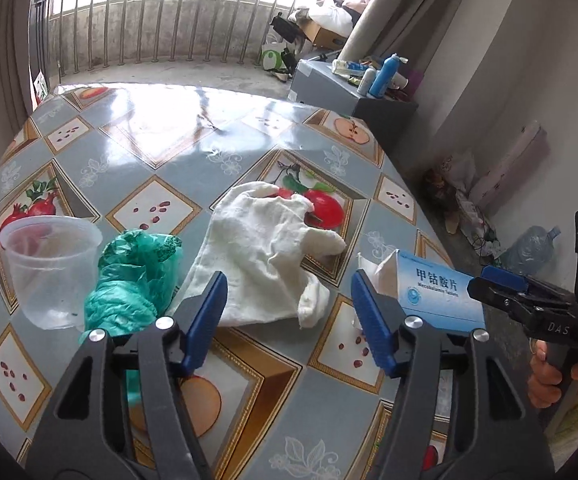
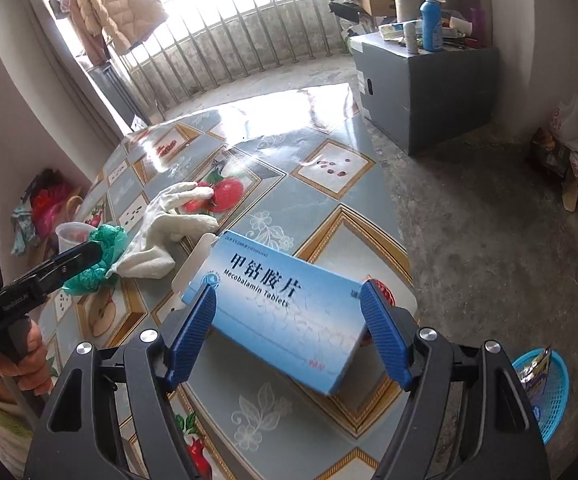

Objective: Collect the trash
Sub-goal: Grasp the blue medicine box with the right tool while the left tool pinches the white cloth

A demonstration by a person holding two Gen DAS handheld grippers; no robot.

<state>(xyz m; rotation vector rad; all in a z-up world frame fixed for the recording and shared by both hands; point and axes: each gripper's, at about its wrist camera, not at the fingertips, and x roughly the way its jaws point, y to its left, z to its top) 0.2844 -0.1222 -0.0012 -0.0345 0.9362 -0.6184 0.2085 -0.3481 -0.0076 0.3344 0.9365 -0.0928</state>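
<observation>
Right claw (image 2: 289,320) clamps the tablet box (image 2: 285,316), hiding its ends; left claw (image 1: 289,320) gapes over the glove (image 1: 265,252).

Daylight pours in from the barred balcony opening (image 1: 177,12) ahead of me, so strong that the sky behind the bars burns out to plain white in both my views. It throws a broad white glare across the far half of the glossy tabletop (image 1: 161,120), washing out the pattern there. Nearer me the light is soft and even, and shadows under things are faint and short. My fisheye lenses bend the railing and walls into curves, and black corners frame each picture. The centre is sharp enough to read print on the blue box (image 2: 285,304); the rims smear slightly.
</observation>
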